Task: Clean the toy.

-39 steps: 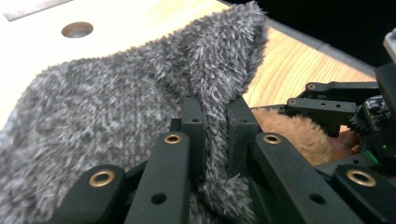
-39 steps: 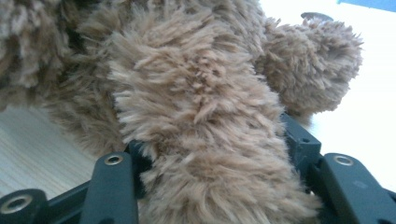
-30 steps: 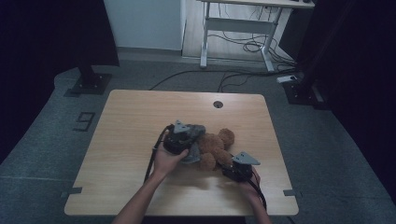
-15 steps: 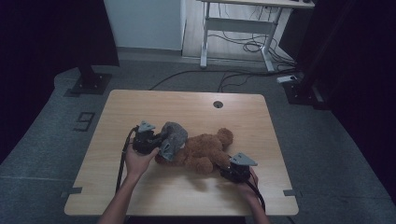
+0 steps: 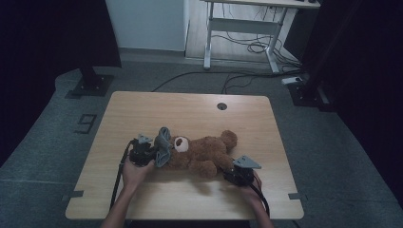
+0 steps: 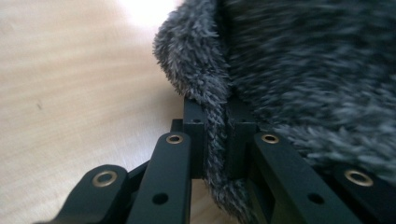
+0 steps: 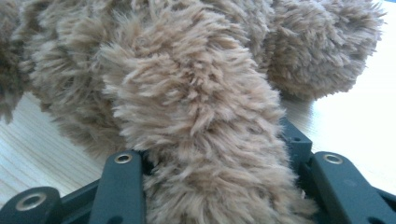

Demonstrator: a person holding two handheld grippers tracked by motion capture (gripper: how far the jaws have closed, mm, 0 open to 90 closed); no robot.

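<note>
A brown teddy bear (image 5: 202,152) lies on its back across the wooden table (image 5: 190,111), head to the left. A fuzzy grey cloth (image 5: 163,146) stands bunched against the bear's head. My left gripper (image 5: 151,153) is shut on the cloth's edge; the left gripper view shows the grey cloth (image 6: 299,70) pinched between the two black jaws. My right gripper (image 5: 231,172) sits at the bear's lower end, and in the right gripper view a brown furry limb (image 7: 201,126) lies clamped between its jaws.
A round cable hole (image 5: 221,106) sits near the table's far edge. Beyond the table stand a white desk frame (image 5: 242,28) with cables on the floor and a dark stand base (image 5: 88,80) at the left.
My left gripper has pulled the grey cloth leftward off the bear's body to its head, and the bear now lies stretched out. The right gripper has stayed by the bear's leg.
</note>
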